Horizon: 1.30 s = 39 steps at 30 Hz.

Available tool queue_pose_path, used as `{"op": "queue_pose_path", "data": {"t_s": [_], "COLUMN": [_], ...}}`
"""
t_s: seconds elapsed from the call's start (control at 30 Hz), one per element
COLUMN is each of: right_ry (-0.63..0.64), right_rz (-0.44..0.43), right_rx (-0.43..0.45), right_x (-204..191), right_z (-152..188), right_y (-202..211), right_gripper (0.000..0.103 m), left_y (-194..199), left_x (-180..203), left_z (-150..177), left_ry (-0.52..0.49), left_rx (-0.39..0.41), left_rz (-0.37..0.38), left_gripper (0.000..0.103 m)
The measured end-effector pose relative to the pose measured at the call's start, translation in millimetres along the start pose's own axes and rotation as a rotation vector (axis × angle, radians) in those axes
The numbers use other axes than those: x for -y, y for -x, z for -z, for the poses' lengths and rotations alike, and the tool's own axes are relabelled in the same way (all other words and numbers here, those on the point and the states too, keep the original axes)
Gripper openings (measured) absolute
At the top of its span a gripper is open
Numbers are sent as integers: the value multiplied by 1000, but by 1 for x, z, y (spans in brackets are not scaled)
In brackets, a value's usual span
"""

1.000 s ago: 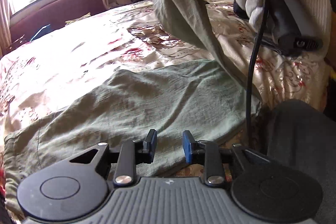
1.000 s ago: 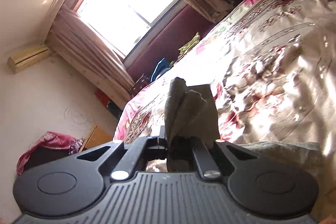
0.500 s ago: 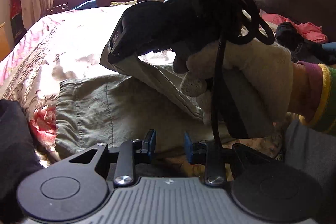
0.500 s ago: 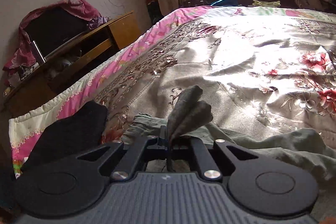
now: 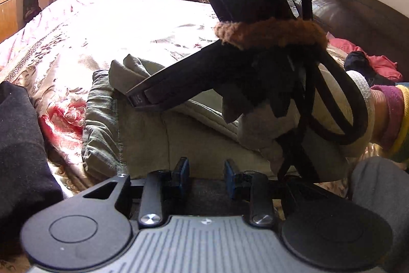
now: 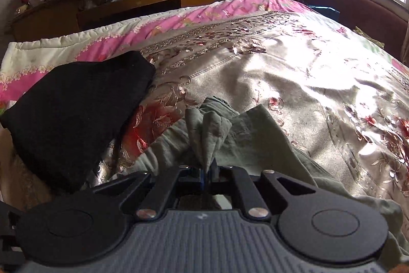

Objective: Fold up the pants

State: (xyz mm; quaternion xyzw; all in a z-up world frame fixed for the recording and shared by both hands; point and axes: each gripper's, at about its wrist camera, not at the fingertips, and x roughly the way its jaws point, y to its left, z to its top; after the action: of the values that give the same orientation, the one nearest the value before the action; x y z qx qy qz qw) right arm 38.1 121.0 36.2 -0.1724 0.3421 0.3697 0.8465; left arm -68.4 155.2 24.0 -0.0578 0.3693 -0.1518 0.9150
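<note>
Since one second ago, we have carried the pinched hem across and down onto the waistband end. To the left of the tools lies a black garment [image 6: 76, 114]. The left gripper [image 5: 206, 174] stands released, jaws apart, at the near edge of the pants [image 5: 153, 135]. The right gripper [image 6: 208, 172] stays clenched on a bunched hem just ahead of its fingers. We judge the fold is best completed by aligning edges before releasing.
</note>
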Motion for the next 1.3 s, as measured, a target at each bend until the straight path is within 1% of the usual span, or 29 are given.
{"op": "queue_pose_path", "data": {"t_s": [0.13, 0.23, 0.3, 0.37, 0.4, 0.43, 0.47, 0.5, 0.53, 0.6, 0.63, 0.7, 0.77, 0.83, 0.87, 0.93, 1.0, 1.07, 1.1, 1.13, 1.17, 1.23, 1.27, 1.3], "right_ry": [117, 205, 253, 273, 261, 242, 224, 205, 191, 154, 125, 76, 29, 8, 4, 8, 30, 43, 59, 77, 91, 89, 102, 117], "right_rz": [-15, -40, -51, -64, -81, -96, -112, -125, -141, -173, -190, -194, -204, -224, -214, -191, -170, -147, -128, -110, -103, -114, -126, -124], "right_rx": [31, 25, 11, -37, -62, -78, -85, -83, -73, -41, -28, 1, 25, 48, 54, 9, -35, -83, -103, -106, -118, -132, -134, -130], "right_x": [-19, -33, -40, -41, -39, -36, -33, -30, -25, -12, -3, 14, 34, 45, 47, 47, 46, 45, 45, 44, 42, 40, 37, 35], "right_z": [2, 7, 11, 11, 11, 9, 8, 6, 5, 1, -2, -9, -17, -21, -24, -29, -29, -30, -30, -30, -32, -34, -35, -35], "right_y": [6, 7, 6, -1, -5, -5, -4, 0, 6, 21, 29, 40, 46, 49, 47, 31, 9, -15, -27, -37, -45, -58, -60, -62], "right_gripper": [5, 5, 5, 9, 10, 18, 23, 31, 33, 33, 34, 38, 38, 38, 38, 38, 38, 38, 35, 27, 23, 9, 6, 6], "left_y": [5, 9, 13, 15, 15, 16, 17, 20, 23, 31, 34, 40, 47, 54, 55, 46, 26, 3, -6, -15, -22, -35, -40, -45], "left_x": [5, 10, 12, 12, 12, 10, 9, 5, 2, -3, -6, -11, -16, -19, -20, -21, -24, -30, -31, -32, -32, -31, -30, -28], "left_z": [4, 7, 9, 9, 9, 8, 8, 6, 5, 4, 2, -2, -9, -18, -22, -28, -32, -34, -33, -32, -31, -23, -20, -14], "left_ry": [-41, -90, -110, -117, -114, -101, -92, -80, -72, -47, -42, -38, -37, -39, -44, -65, -77, -53, -39, -28, -20, -8, -1, -2], "left_rx": [10, 14, 15, 16, 14, 16, 15, 14, 15, 27, 33, 54, 88, 136, 154, 170, 143, 89, 54, 27, -8, -77, -102, -132], "left_rz": [-17, -37, -38, -39, -38, -31, -23, -7, 6, 29, 26, 8, -7, -13, -18, -42, -59, -36, -24, -19, -15, 10, 13, 19], "left_gripper": [48, 50, 52, 53, 53, 53, 54, 54, 55, 56, 56, 56, 56, 56, 57, 58, 58, 58, 58, 58, 57, 57, 57, 57]}}
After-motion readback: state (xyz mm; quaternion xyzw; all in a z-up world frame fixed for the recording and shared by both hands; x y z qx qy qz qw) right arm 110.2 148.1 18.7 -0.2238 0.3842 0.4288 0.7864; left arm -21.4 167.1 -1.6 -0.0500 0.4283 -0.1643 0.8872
